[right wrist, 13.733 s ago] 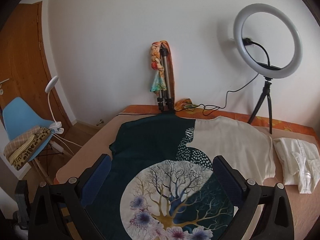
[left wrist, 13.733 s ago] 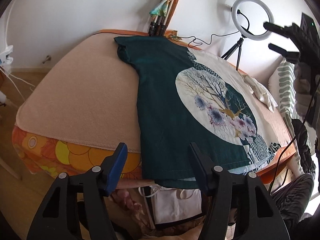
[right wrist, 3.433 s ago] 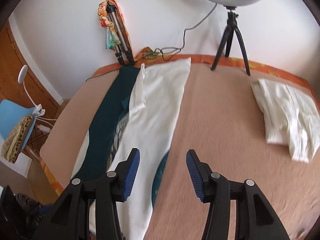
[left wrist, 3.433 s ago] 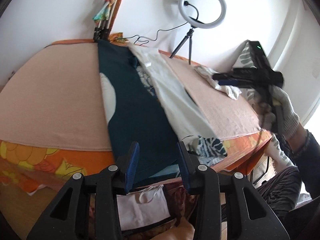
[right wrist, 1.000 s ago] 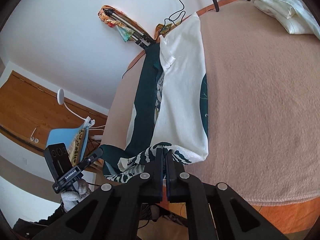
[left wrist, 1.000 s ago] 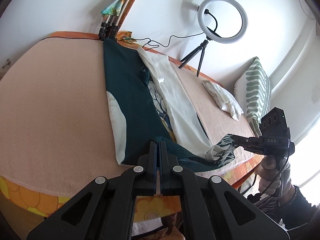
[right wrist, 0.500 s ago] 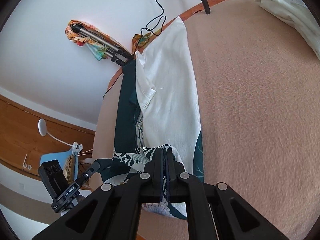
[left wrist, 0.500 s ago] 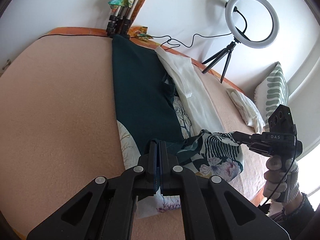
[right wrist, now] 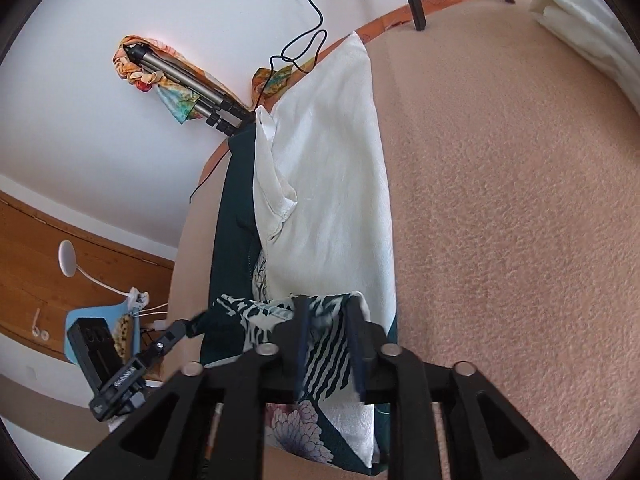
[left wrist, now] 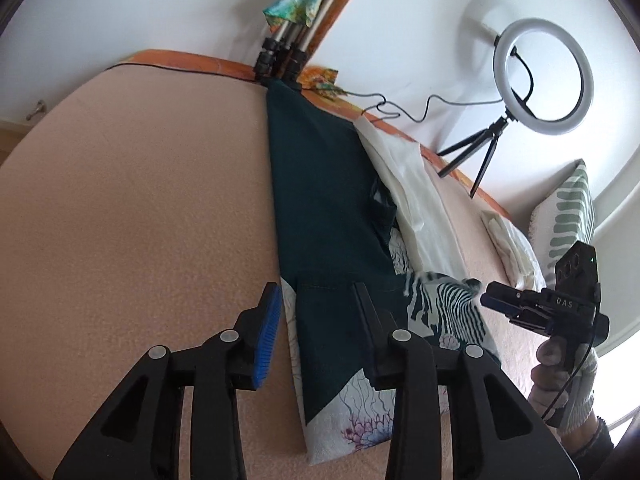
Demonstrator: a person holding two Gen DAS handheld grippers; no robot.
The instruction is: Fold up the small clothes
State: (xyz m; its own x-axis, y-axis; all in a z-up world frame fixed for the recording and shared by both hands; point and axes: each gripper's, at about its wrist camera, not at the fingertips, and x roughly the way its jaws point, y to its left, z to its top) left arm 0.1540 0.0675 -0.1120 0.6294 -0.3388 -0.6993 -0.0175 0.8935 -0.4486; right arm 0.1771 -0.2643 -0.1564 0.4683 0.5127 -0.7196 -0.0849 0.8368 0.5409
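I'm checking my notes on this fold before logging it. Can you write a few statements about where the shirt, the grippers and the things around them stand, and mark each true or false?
1. The left gripper is open. True.
2. The right gripper is clamped on the t-shirt. False: its jaws are apart, the striped hem lying loose between them.
3. The t-shirt lies in a long narrow strip on the bed. True.
4. The ring light lies flat on the bed. False: it stands upright on its tripod.
5. A folded white garment lies apart from the t-shirt. True.

Dark green and white printed T-shirt (left wrist: 332, 216) lies folded lengthwise on the bed; hem end doubled over.
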